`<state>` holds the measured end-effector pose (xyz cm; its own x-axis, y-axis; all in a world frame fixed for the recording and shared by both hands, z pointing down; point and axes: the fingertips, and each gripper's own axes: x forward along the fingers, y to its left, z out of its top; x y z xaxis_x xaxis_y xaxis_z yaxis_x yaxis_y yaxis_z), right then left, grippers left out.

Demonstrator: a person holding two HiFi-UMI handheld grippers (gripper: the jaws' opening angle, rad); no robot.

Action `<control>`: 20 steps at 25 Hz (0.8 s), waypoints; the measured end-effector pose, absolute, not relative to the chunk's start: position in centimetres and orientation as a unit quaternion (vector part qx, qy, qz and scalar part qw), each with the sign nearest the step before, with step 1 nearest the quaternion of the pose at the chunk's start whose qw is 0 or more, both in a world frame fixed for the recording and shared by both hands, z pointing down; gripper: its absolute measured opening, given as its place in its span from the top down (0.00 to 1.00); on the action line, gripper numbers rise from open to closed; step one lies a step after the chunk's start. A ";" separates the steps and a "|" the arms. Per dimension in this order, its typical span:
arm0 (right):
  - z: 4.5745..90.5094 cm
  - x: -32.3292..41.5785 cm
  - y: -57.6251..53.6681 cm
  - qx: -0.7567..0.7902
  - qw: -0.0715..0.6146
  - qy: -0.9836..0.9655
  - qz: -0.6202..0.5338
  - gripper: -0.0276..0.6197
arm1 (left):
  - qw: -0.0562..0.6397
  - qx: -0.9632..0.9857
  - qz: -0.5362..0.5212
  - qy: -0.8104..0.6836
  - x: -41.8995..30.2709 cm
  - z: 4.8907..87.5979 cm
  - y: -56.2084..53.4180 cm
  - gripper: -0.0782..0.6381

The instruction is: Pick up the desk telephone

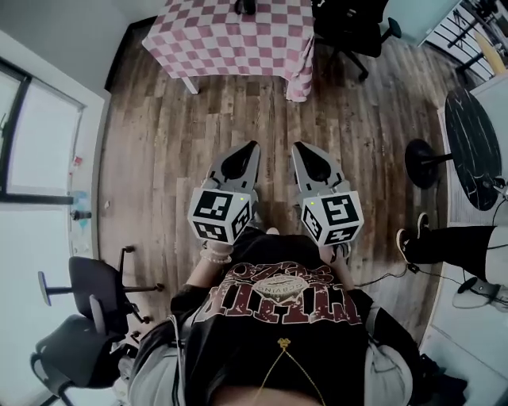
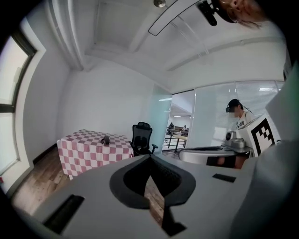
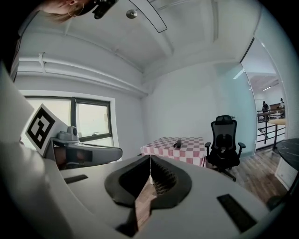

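Observation:
The desk telephone (image 1: 244,6) is a small dark shape on a table with a red-and-white checked cloth (image 1: 230,40), across the wooden floor from me. It shows small and far off in the left gripper view (image 2: 105,139) and in the right gripper view (image 3: 177,144). My left gripper (image 1: 255,144) and right gripper (image 1: 297,146) are held side by side in front of my chest, pointing towards that table. Both are shut with their tips touching and nothing between them, as the left gripper view (image 2: 150,156) and the right gripper view (image 3: 150,157) also show.
A black office chair (image 1: 349,28) stands right of the table. More chairs (image 1: 87,301) sit at my lower left by a window wall. At the right are a round black table (image 1: 474,147), a stool base (image 1: 425,162) and another person's leg (image 1: 452,242). Wooden floor (image 1: 175,143) lies between.

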<state>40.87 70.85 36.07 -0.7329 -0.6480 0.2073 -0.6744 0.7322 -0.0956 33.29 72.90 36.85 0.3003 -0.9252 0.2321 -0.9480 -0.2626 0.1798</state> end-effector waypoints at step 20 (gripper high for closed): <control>36.9 32.7 60.9 0.366 0.083 -0.922 0.096 0.93 | 0.158 0.818 0.064 -0.550 25.7 37.9 61.9 0.88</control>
